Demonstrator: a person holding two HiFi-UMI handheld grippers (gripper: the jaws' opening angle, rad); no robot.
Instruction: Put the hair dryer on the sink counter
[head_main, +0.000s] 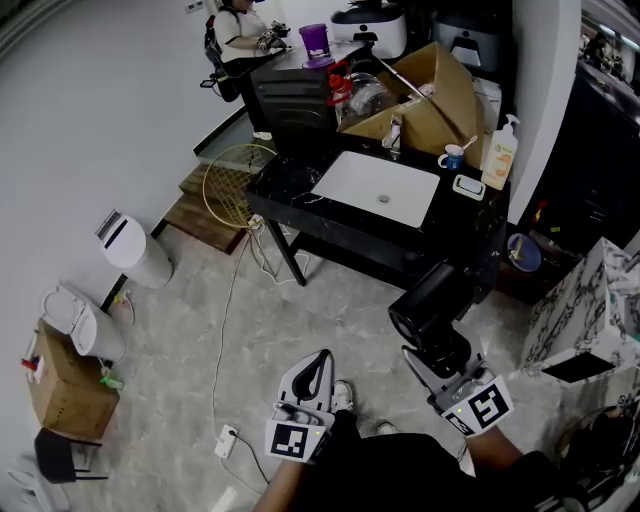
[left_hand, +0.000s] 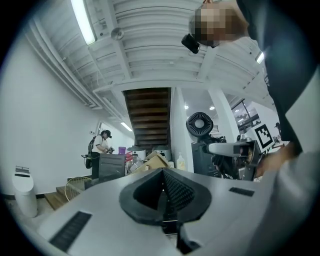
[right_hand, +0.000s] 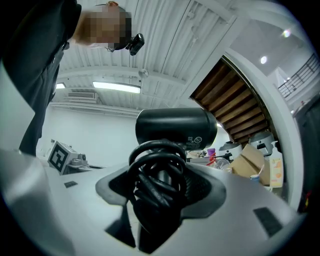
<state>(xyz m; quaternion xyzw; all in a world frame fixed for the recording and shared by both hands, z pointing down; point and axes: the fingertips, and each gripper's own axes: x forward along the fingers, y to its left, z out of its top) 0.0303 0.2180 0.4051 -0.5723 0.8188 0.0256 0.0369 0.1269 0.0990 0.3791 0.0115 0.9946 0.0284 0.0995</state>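
My right gripper (head_main: 441, 352) is shut on the black hair dryer (head_main: 432, 302), held over the floor just in front of the sink counter (head_main: 345, 236). In the right gripper view the dryer's barrel (right_hand: 176, 128) stands above the jaws, and its coiled black cord (right_hand: 157, 182) is bunched between them. The counter is black with a white basin (head_main: 380, 188). My left gripper (head_main: 317, 368) is lower left, near my feet, shut with nothing in it. In the left gripper view the dryer's round rear grille (left_hand: 199, 124) shows to the right.
On the counter stand a cardboard box (head_main: 432, 95), a soap bottle (head_main: 499, 155) and a blue mug (head_main: 452, 157). A wire fan guard (head_main: 230, 185) leans at its left end. A white bin (head_main: 134, 251) and a floor cable (head_main: 224, 330) lie left. A marbled box (head_main: 590, 310) is right. A person (head_main: 236, 38) stands far back.
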